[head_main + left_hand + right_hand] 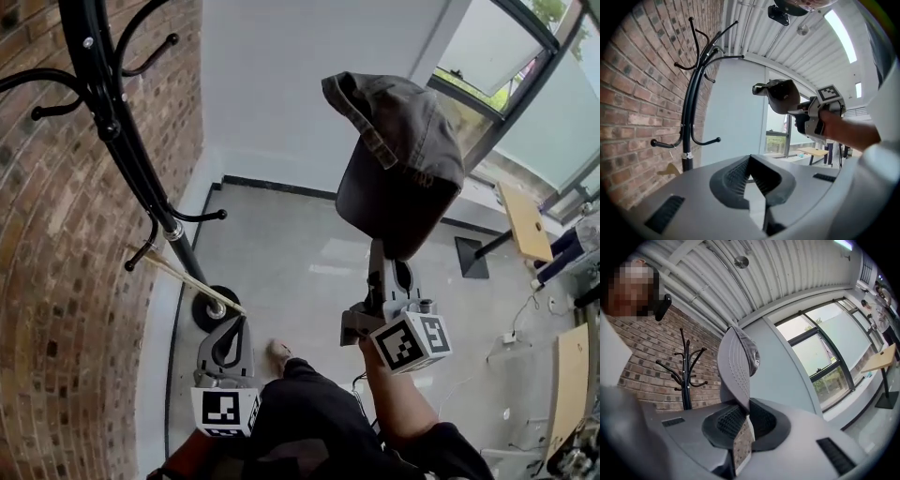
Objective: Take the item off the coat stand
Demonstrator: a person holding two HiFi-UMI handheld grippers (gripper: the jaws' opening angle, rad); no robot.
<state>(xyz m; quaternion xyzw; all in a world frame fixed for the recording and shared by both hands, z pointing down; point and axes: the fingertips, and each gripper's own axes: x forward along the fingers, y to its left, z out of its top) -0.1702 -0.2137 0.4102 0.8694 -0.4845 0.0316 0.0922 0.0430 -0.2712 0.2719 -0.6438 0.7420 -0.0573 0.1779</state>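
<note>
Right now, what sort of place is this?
Probably an office or classroom, indoors, though I can't be sure which: a brick wall, a black coat stand beside it, tall windows, and wooden desks on a pale floor.

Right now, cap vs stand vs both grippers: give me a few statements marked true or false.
1. The cap hangs on the coat stand. False: it is off the stand, held up in the air.
2. The right gripper is clamped on the cap's brim. True.
3. The left gripper holds a second cap. False: nothing is between its jaws.
4. The coat stand is next to a brick wall. True.
</note>
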